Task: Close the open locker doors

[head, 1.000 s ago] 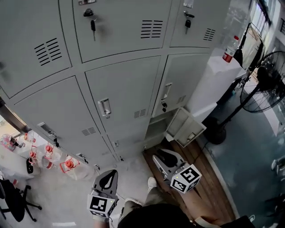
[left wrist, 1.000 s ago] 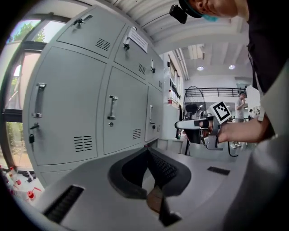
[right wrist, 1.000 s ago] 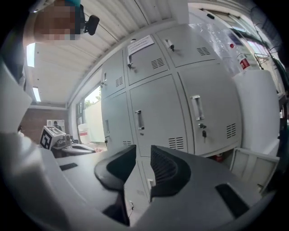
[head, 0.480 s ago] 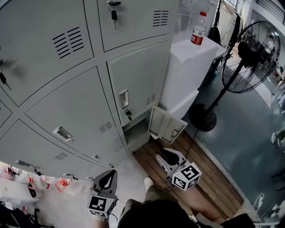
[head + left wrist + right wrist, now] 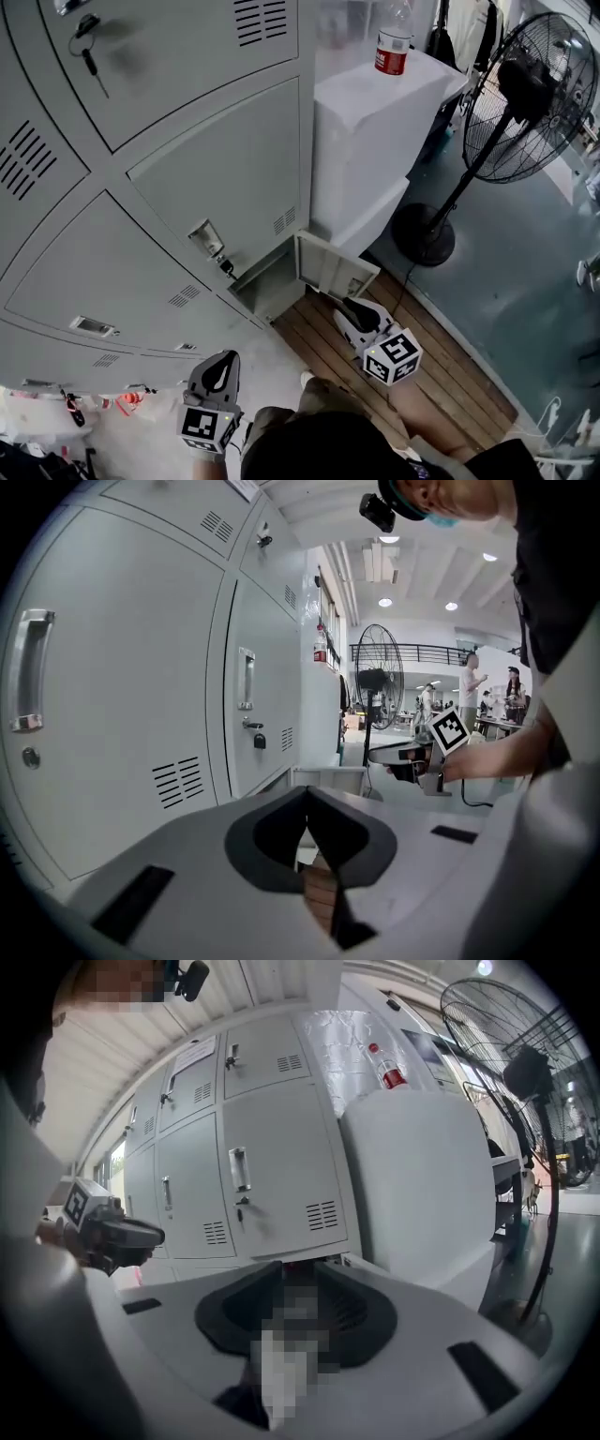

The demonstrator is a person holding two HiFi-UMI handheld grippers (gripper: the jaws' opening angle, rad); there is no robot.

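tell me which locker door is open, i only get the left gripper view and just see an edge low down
Observer: The bottom door at the end of the row, beside the white cabinet; it stands swung wide over the wooden floor.
Operator: is the right gripper on it
Observer: The right gripper points at its lower edge from close by; contact I cannot tell.
Operator: any others open
Observer: None in the head view; the door above it is shut.

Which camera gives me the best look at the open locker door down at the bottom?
The head view: the open locker door shows whole there, swung out from the bottom compartment. The left gripper view catches it small and far off, seen mostly from its edge. The right gripper view shows barely a sliver of it, low down.
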